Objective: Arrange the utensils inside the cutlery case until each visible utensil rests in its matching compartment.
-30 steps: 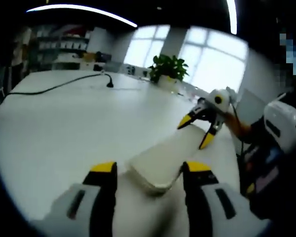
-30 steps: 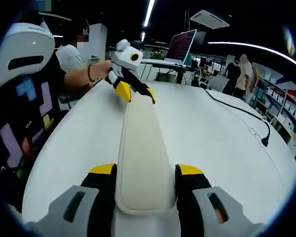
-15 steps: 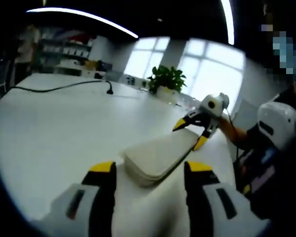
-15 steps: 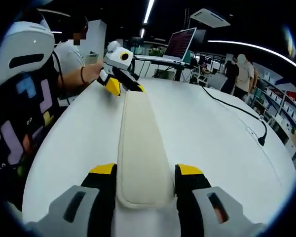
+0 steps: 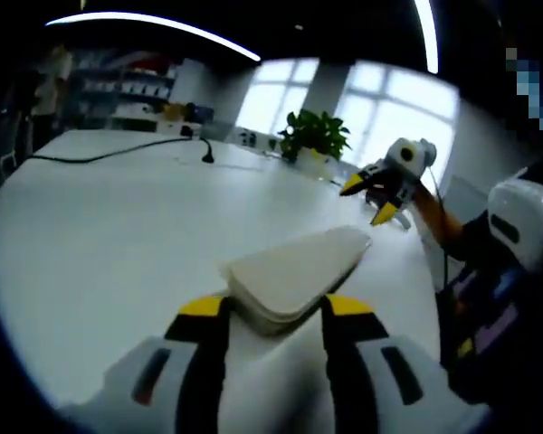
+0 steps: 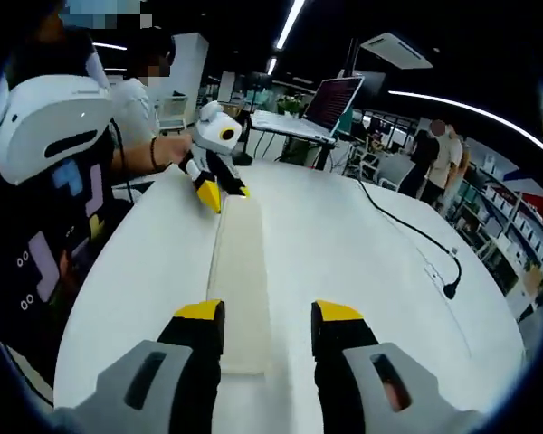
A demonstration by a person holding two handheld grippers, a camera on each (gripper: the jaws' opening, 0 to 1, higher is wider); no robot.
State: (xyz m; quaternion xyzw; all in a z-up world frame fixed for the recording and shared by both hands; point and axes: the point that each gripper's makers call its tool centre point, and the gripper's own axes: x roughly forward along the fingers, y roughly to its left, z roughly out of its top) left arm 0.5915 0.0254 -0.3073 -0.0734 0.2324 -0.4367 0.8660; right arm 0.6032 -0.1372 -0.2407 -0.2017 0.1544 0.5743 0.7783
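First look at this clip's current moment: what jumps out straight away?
A long cream cutlery case lies closed on the white table, one end between the right gripper's open yellow-tipped jaws. The left gripper sits at its far end, jaws either side of the case's corner. In the left gripper view, a potted plant stands before bright windows, and a black cable trails across the table.

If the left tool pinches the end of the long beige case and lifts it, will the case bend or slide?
The case looks stiff: its edges run straight along the table. It lies flat, so rolling seems unlikely. Lifted by one end near the left tool, the far end would probably drag across the smooth tabletop.
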